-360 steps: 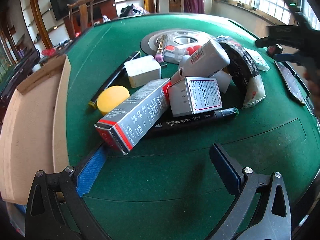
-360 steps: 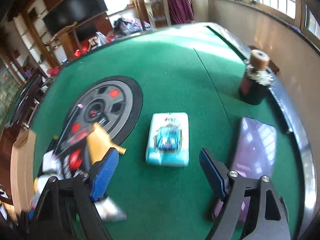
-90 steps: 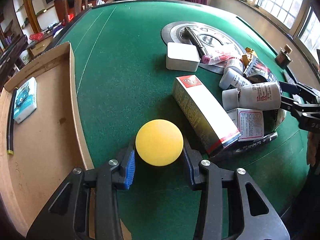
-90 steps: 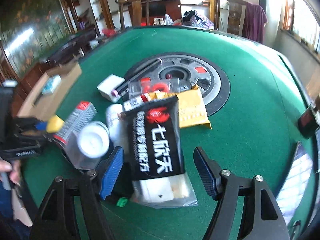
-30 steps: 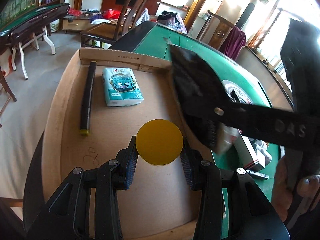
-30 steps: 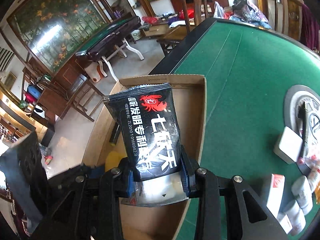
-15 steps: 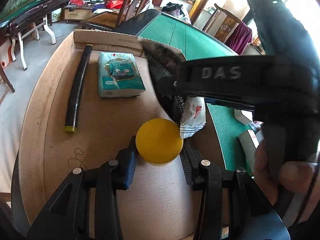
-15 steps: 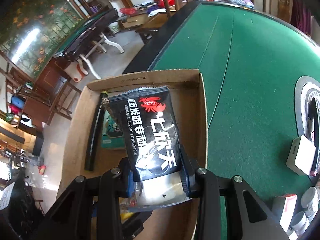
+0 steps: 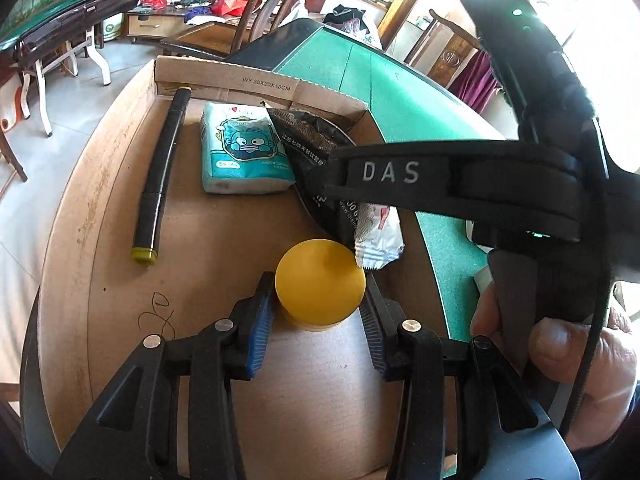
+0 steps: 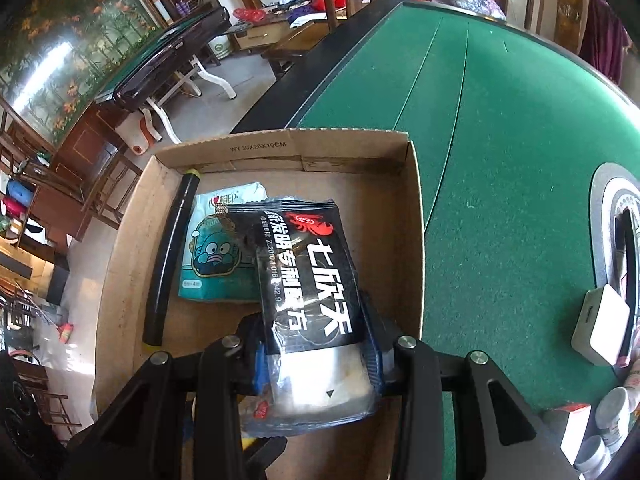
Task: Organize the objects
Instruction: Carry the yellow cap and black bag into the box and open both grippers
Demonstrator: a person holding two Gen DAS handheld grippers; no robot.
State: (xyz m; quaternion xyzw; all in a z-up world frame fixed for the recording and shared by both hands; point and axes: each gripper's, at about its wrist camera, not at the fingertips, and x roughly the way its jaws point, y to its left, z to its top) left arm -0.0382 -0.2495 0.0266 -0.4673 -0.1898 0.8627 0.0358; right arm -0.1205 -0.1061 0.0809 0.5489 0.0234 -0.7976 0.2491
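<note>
Holding two items over the cardboard box at the edge of the green table, both tongs were engaged.

Item 1: yellow round tin. Held in the left tongs, blue pads closed against its curved sides, low over or on the box floor; contact with the floor could not be told. Judged rigid and light, with a smooth wall that could slip or roll if gripped off-centre; best held across its widest part, as it was.

Item 2: black snack packet, red crab mark and white lettering, clear lower end. Held in the right tongs, closed on that lower end, the printed part lying forward over the box. Judged light, soft and crinkly, slippery film; contents possibly crushable, so a modest squeeze near a sealed edge suited it. In the left view its white sealed end sat right beside the tin, perhaps touching.

Already in the box: black marker along the left wall; tissue pack with a blue cartoon face, beside it.

Remaining on the table: white box, small bottles.
</note>
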